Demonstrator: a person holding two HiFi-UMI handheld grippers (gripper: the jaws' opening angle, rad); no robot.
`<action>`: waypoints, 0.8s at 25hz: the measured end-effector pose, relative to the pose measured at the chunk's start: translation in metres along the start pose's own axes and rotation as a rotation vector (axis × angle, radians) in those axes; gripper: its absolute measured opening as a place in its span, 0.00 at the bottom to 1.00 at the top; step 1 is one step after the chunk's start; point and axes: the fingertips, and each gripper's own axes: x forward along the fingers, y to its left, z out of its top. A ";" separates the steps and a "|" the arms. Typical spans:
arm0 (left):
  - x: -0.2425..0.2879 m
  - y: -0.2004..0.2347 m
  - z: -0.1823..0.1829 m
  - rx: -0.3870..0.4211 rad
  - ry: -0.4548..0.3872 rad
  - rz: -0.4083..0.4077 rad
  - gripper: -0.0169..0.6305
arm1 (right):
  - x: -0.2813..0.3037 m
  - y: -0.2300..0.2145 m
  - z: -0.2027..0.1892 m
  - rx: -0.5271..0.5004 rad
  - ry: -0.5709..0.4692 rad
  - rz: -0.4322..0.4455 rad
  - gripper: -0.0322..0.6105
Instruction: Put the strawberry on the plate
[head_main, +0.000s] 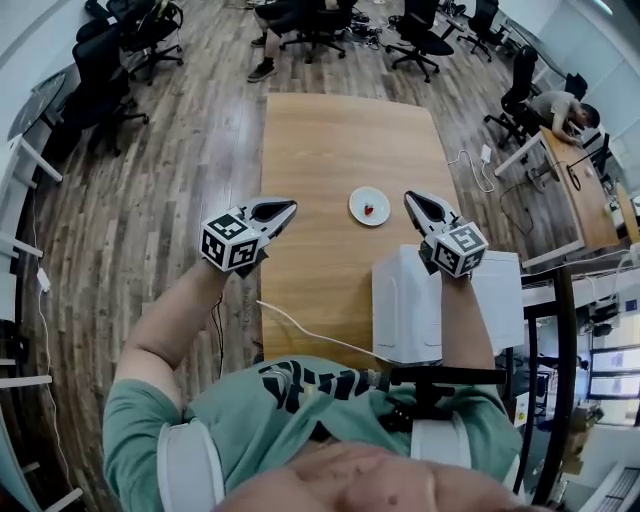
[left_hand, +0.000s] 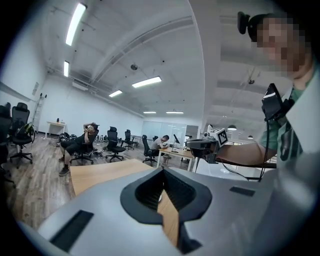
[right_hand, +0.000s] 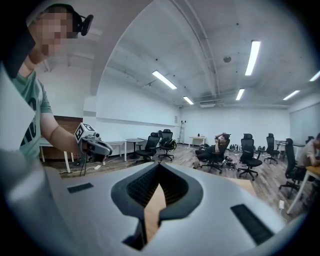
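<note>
shirt (head_main: 300, 410) cropped below, strawberry (head_main: 369, 210) seemingly on plate (head_main: 357, 198)

The strawberry (head_main: 370, 210) was seen as red, the plate (head_main: 357, 197) as white, the table (head_main: 330, 140) as light, wood-grained brown.

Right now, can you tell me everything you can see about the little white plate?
The plate is small, round and white. It looks smooth, but I cannot tell its material. It lies flat on the wooden table, near the middle. One small red strawberry sits on it, a little off centre. Nothing else touches it: the left gripper and the right gripper are at either side, clear of it.
</note>
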 end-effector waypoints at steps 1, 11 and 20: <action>-0.015 -0.003 0.005 0.003 -0.014 -0.003 0.03 | -0.005 0.010 0.005 0.007 -0.003 -0.011 0.06; -0.136 -0.037 0.029 0.088 -0.067 -0.063 0.03 | -0.067 0.109 0.051 0.030 -0.026 -0.138 0.06; -0.189 -0.084 0.025 0.103 -0.106 -0.142 0.03 | -0.135 0.179 0.058 0.011 -0.005 -0.197 0.06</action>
